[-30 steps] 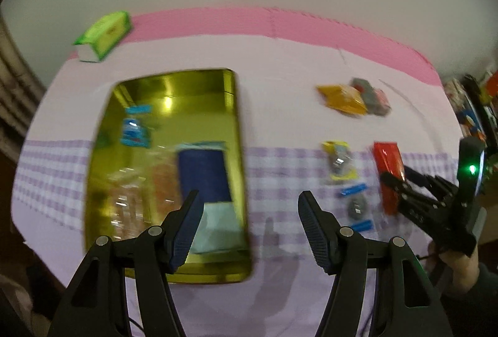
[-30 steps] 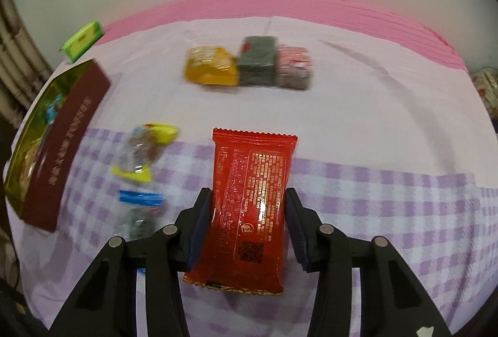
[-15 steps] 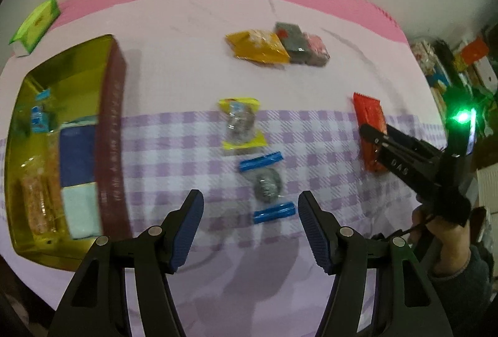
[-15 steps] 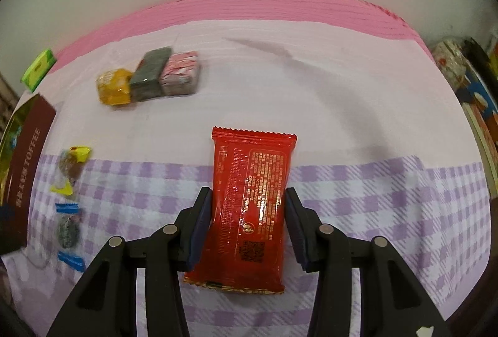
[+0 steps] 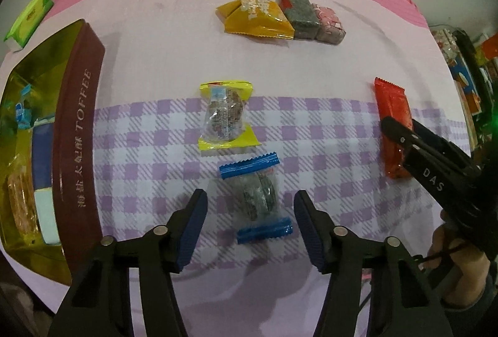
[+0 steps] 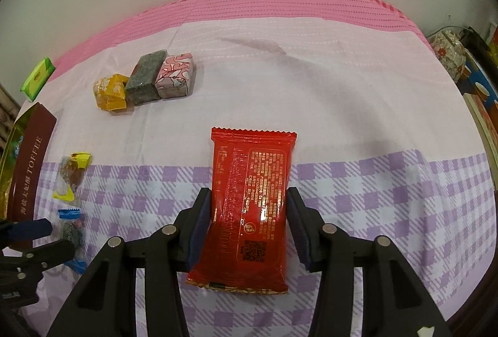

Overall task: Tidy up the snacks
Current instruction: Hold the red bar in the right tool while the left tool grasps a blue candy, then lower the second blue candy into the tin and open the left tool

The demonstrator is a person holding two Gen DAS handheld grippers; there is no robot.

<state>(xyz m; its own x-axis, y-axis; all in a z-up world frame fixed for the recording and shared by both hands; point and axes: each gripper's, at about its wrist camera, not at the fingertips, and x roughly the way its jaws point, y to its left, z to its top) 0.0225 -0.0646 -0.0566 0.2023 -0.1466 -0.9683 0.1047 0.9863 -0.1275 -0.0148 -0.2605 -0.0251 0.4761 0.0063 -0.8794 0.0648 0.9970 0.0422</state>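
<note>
A cloth with pink stripes and purple checks (image 5: 311, 66) covers the table. The left tongs (image 5: 249, 212) stand apart on both sides of a blue-ended candy (image 5: 256, 200) lying on the cloth. The right tongs (image 6: 247, 222) are clamped on a red snack packet (image 6: 249, 203). At the left stands a toffee tin (image 5: 77, 131) with snacks inside.

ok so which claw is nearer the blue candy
Left. The left claw sits open around the blue candy, a finger on each side. The right claw is off to the right, around the red packet.
</note>
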